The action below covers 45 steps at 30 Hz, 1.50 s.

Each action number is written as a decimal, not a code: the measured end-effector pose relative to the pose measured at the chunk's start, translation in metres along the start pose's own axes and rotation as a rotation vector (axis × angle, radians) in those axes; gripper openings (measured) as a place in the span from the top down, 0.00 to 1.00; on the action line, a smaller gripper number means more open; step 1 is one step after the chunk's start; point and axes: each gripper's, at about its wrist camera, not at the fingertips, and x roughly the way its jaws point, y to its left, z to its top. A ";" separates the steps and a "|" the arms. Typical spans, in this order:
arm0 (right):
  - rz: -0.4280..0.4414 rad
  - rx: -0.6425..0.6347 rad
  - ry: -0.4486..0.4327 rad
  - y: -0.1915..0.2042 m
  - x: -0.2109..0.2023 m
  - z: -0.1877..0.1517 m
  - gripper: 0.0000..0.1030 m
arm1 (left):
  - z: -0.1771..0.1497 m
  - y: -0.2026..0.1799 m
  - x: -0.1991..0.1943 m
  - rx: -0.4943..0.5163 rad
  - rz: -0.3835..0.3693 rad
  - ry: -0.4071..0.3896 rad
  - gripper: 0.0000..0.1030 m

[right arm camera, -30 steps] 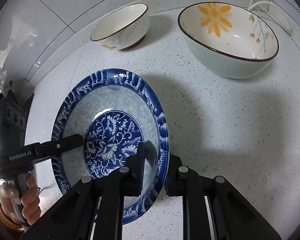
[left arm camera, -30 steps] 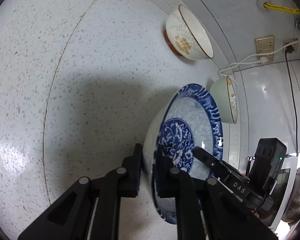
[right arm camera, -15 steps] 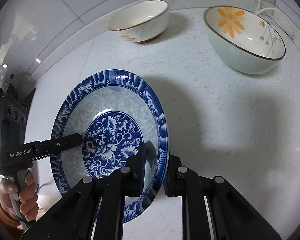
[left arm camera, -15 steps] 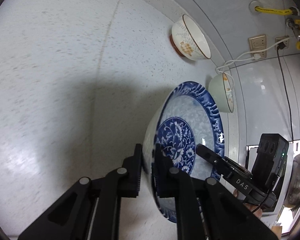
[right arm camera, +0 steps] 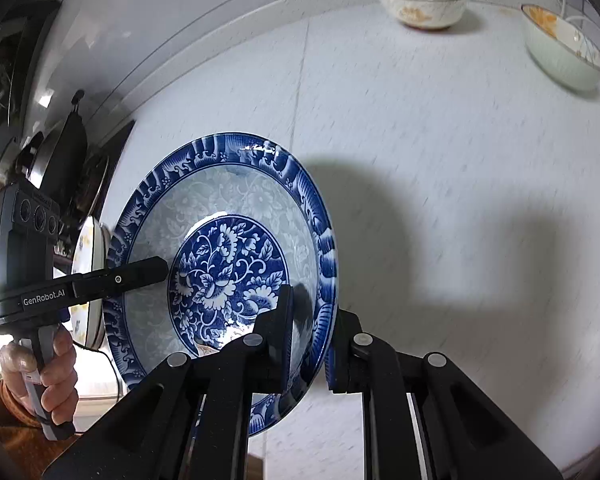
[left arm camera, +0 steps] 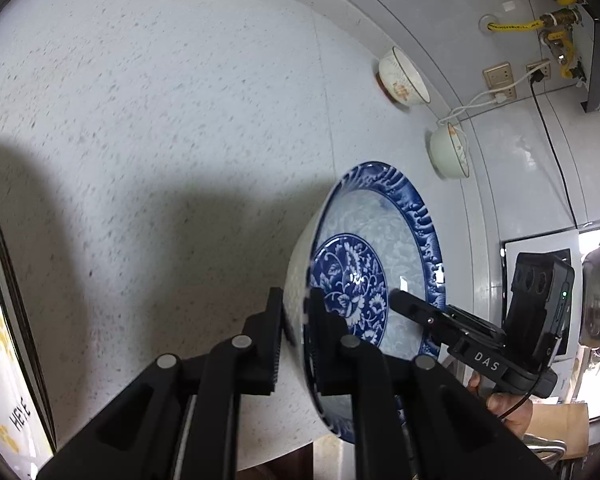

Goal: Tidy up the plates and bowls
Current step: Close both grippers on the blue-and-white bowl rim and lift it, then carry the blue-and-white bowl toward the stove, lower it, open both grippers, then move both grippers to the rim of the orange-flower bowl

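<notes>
The left tool (left arm camera: 296,320) is clamped narrow on the rim of a deep round blue-and-white porcelain plate with a flower pattern (left arm camera: 384,240), one pad on the white outside and one on the painted inside. The right tool (right arm camera: 310,332) grips the opposite rim of the same plate (right arm camera: 228,240) in the same way, one finger inside and one outside the blue border. Between the two tools the plate hangs clear above the pale speckled stone counter (left arm camera: 180,120), its shadow falling on the surface below.

Far ahead of the left tool, against the tiled wall, a small white bowl with a brown rim and orange motif (left arm camera: 404,82) stands on the counter; just beside it, nearer the plate, stands a pale green bowl with orange flowers inside (left arm camera: 450,152). From the right tool both sit far ahead and to the right: the white bowl (right arm camera: 420,2), then the green one (right arm camera: 564,52) further right.

A hand (right arm camera: 48,360) in an orange sleeve holds the left tool's handle.
</notes>
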 end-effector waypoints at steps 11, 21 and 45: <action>-0.042 0.032 0.027 -0.014 -0.001 -0.014 0.88 | -0.020 -0.002 0.030 0.036 0.028 0.054 0.90; -0.005 0.015 -0.038 -0.026 -0.024 -0.013 0.86 | -0.016 0.000 0.004 0.082 0.101 -0.034 0.52; -0.147 0.096 -0.383 -0.098 -0.122 0.115 0.51 | 0.129 -0.157 0.038 0.136 0.000 -0.051 0.43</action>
